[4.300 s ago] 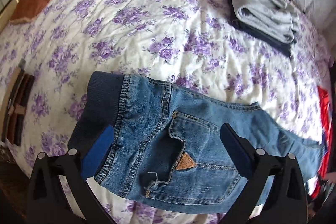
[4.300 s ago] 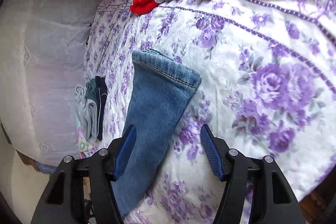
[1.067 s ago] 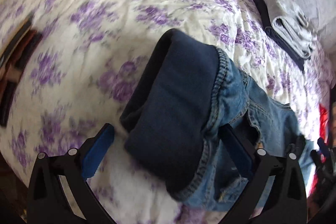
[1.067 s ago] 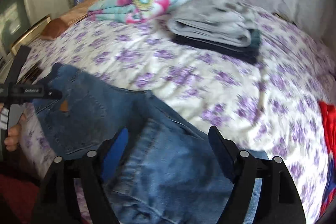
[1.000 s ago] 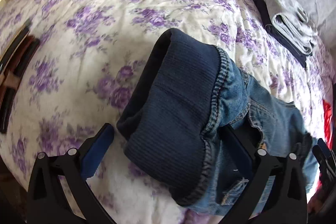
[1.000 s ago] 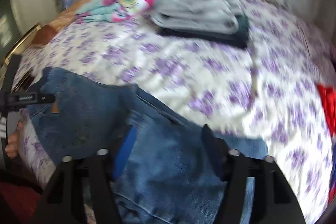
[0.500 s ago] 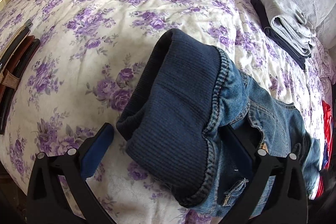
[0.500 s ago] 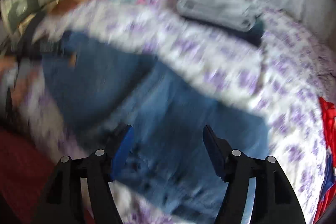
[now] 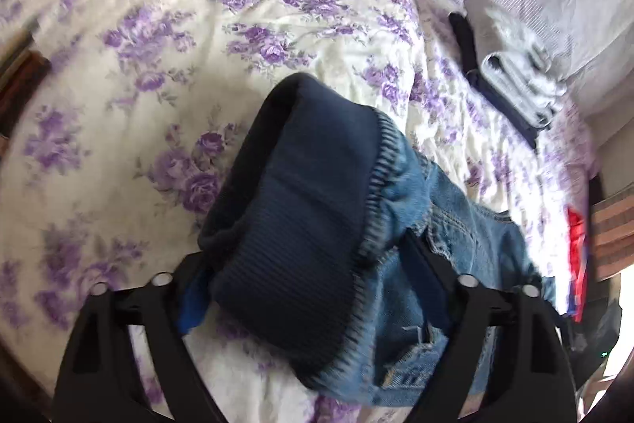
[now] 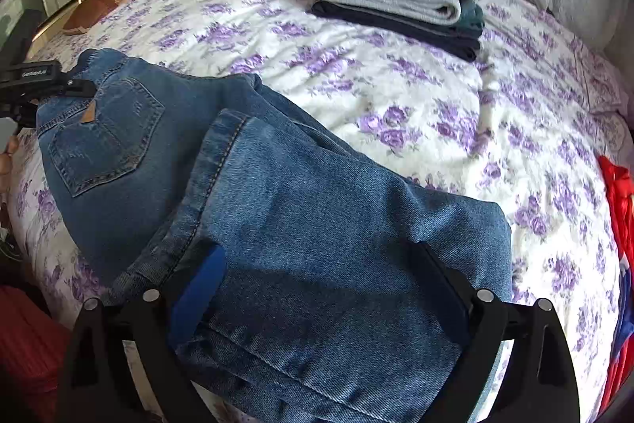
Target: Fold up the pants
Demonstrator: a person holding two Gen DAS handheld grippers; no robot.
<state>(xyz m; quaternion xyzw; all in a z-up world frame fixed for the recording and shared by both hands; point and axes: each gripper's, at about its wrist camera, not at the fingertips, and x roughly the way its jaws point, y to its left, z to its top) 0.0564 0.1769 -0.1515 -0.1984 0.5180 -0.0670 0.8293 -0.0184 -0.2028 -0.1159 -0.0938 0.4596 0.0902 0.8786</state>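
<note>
Covering most of both views, the bed (image 10: 396, 113) carries the jeans (image 10: 277, 209) across the lower left of the right view, leg end doubled back toward the pocket. Their long axis runs lower right to upper left, waistband (image 9: 301, 209) at the left end. The left gripper (image 9: 313, 288) straddles that waistband, jaws wide; whether they pinch it I cannot tell. The right gripper (image 10: 321, 288) sits spread over the folded leg, apparently holding nothing. Best, I judge, to square the hem to the waistband before pressing the crease flat.
</note>
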